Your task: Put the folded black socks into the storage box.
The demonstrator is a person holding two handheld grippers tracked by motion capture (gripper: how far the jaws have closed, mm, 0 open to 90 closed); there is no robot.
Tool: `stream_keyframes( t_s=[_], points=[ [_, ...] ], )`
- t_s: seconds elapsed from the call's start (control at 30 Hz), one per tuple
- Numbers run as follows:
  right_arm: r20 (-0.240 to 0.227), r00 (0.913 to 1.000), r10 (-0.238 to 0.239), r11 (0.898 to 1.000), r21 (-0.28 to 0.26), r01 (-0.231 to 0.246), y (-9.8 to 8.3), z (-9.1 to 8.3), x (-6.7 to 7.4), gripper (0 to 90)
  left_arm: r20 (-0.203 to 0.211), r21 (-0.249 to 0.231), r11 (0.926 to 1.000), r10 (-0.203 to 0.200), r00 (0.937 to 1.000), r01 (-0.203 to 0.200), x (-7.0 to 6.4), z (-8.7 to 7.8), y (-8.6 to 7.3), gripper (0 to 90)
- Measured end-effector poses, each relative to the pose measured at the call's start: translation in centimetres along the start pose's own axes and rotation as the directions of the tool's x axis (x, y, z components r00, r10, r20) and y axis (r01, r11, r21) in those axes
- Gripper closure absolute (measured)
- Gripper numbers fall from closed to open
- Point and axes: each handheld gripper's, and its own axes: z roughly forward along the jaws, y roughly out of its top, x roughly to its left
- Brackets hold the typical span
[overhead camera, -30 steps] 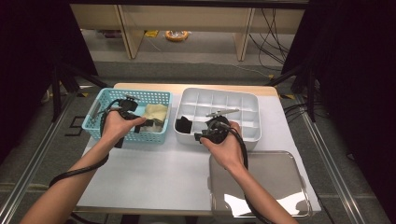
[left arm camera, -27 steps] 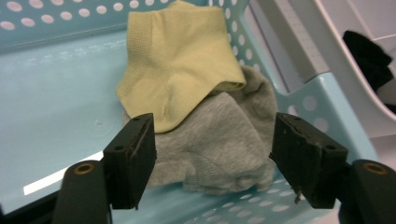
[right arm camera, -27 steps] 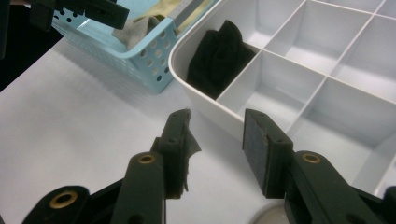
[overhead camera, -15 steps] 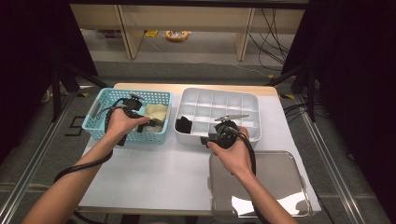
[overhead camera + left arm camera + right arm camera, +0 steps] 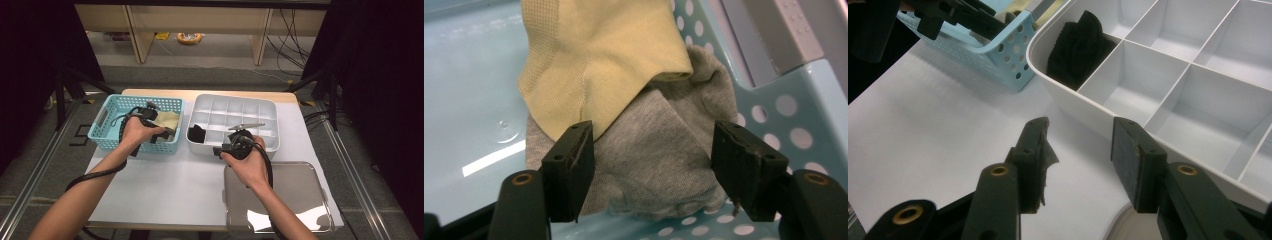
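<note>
Black jaws of the left hand-held gripper (image 5: 651,172) stand spread over a grey sock (image 5: 659,165) in the blue basket (image 5: 107,132), one on each side of it, pads off the cloth; they have just been closing a little. Lying across the top of that grey sock is a yellow sock (image 5: 599,65), its edge just beside the left jaw. Both socks rest on the basket's floor, close to its dotted wall.

On the person's other side, the right hand-held gripper (image 5: 1080,157) hangs released with nothing between its jaws, which have just been opening, above the white table (image 5: 165,185) at the near rim of the white tray (image 5: 272,145). A shiny metal tray (image 5: 300,190) lies on the table under that forearm.

Farther on, a black sock (image 5: 1080,45) sits bunched in the white tray's near-left compartment; the neighbouring compartments show bare white floors. Basket and divided tray stand side by side, just apart, toward the table's far edge.
</note>
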Motion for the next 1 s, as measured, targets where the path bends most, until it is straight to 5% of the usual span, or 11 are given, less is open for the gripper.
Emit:
stream_keyframes(
  t_s=[0.1, 0.2, 0.33, 0.53, 0.63, 0.73, 0.87, 1.0],
  points=[
    [0.001, 0.9999, 0.013, 1.000, -0.020, -0.013, -0.1, 0.0, 0.0, 58.5, -0.014, 0.022, 0.9996, 0.020, 0.9997, -0.020, 0.3, 0.2, 0.1, 38.6],
    [-0.001, 0.9989, 0.047, 0.999, 0.012, -0.047, -0.1, -0.2, 0.1, 58.5, -0.011, 0.048, 0.9988, -0.009, 0.9999, 0.009, 0.3, 0.4, 0.1, 46.0],
    [-0.010, 0.9989, 0.045, 0.999, 0.009, -0.045, -0.1, -0.2, 0.0, 58.5, -0.038, 0.077, 0.9967, 0.031, 0.9988, -0.028, 0.6, 0.2, 0.3, 63.6],
    [-0.003, 0.9986, 0.052, 0.999, -0.007, -0.052, -0.1, -0.2, 0.1, 58.5, -0.018, 0.082, 0.9964, 0.022, 0.9996, -0.021, 1.0, 0.0, 0.4, 82.3],
    [-0.019, 0.9983, 0.054, 0.999, -0.005, -0.055, -0.2, -0.2, 0.1, 58.5, -0.014, 0.073, 0.9970, 0.024, 0.9996, -0.023, 1.0, -0.3, 0.3, 84.9],
    [0.004, 1.0000, 0.007, 1.000, -0.024, -0.007, -0.2, -0.1, -0.2, 58.4, -0.003, 0.055, 0.9984, 0.015, 0.9999, -0.015, 1.0, -0.8, 0.1, 85.5],
    [0.000, 0.9988, 0.048, 0.999, -0.005, -0.048, -0.3, -0.1, 0.0, 58.4, 0.008, 0.031, 0.9992, 0.025, 0.9997, -0.025, 1.0, -1.7, -0.3, 85.8],
    [-0.002, 0.9992, 0.039, 0.999, 0.017, -0.039, -0.2, -0.1, -0.1, 58.4, 0.007, 0.010, 0.9991, 0.041, 0.9991, -0.041, 0.9, -2.8, -0.6, 85.9]
  ],
)
